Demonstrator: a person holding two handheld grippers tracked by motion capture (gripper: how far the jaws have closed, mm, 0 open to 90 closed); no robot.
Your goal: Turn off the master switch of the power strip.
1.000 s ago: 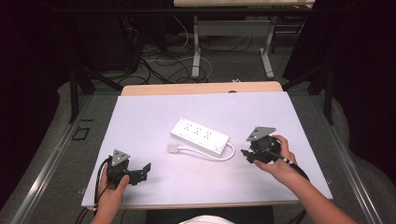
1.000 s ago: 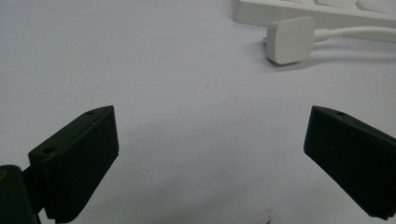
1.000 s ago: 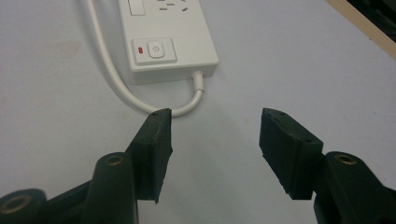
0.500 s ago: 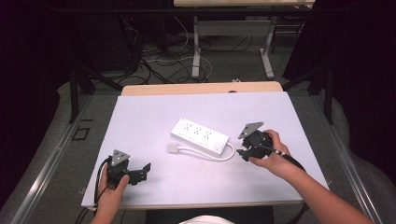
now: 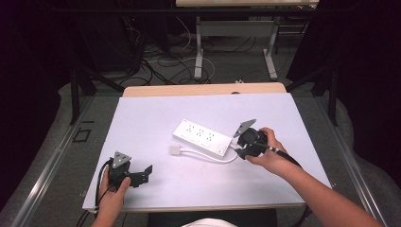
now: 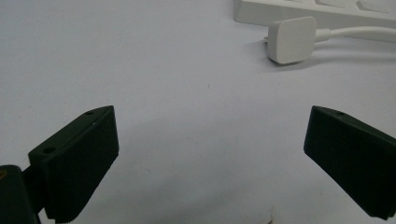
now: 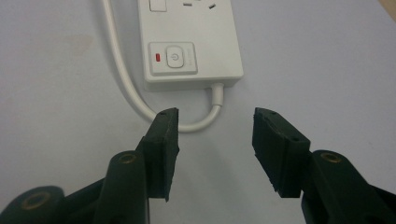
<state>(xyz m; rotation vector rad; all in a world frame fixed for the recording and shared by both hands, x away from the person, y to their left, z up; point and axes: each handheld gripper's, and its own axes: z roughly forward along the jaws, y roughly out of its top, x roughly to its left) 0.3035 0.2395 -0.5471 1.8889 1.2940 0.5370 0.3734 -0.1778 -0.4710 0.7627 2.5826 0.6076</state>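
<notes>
Left gripper (image 5: pixel 142 174) rests wide open, idle on the table (image 5: pixel 142 123). At centre we see the power strip (image 5: pixel 202 137) lying flat — the right gripper (image 5: pixel 240 150), half-spread and just narrowing, empty, approaches its switch end, presumably to grasp it.

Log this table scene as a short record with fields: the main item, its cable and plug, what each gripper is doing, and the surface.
main item: white power strip, lying flat mid-table
cable: white cable loops out of the switch end and back along the strip
plug: white plug lies loose on the table, not inserted
right gripper: at the strip's switch end, jaws just been closing, nothing between them
left gripper: open, apart from the strip
surface: pale table
</notes>
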